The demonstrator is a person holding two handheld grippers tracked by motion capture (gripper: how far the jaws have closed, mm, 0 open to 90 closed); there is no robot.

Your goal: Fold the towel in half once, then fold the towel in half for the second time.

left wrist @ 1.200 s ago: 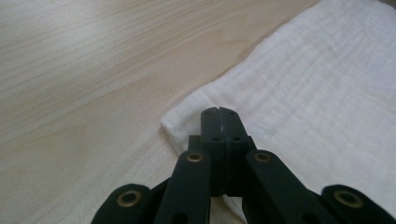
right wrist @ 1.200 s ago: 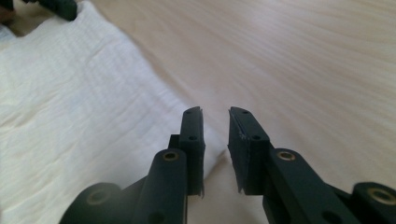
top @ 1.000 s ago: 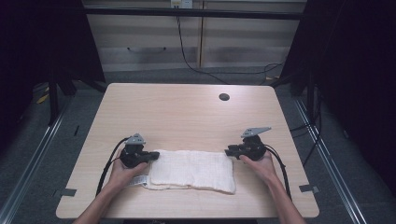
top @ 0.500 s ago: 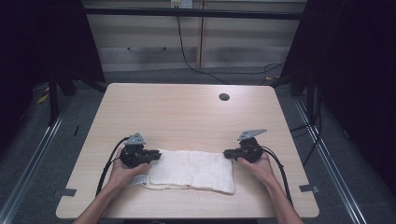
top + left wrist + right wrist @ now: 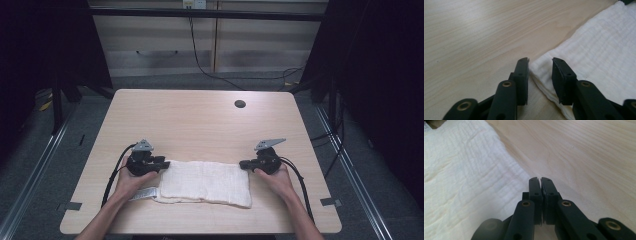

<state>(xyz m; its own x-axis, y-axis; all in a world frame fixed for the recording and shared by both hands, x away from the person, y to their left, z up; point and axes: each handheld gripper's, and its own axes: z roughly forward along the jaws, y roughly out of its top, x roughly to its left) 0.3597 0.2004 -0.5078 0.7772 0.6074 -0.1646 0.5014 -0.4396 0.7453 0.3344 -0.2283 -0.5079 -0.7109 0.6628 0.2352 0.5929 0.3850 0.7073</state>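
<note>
One folded white cloth (image 5: 204,183) is lying on the near half of the light wooden table (image 5: 200,125), its long axis running left to right across the table, with its near right corner reaching slightly closer to the person. One small white label (image 5: 144,193) is sticking out from its left end; whatever is printed on it is too small to read. One dark round hole (image 5: 240,104) is sitting in the tabletop toward the far right, well apart from the cloth.

Two grippers are resting at the cloth's far corners, each held in one hand, both pointing inward toward each other. The left gripper (image 5: 161,162) is standing open at the far left corner; in the left gripper view its two black jaws are straddling the cloth corner (image 5: 541,65) with a clear gap between them, the layered folded edge showing between and below them. The right gripper (image 5: 244,164) is sitting at the far right corner; in the right gripper view its jaws are pressed together, just beside the cloth's edge (image 5: 519,175), and whether any fabric is pinched between them is hard to make out. The person's forearms are being cut off by the bottom of the high view.
</note>
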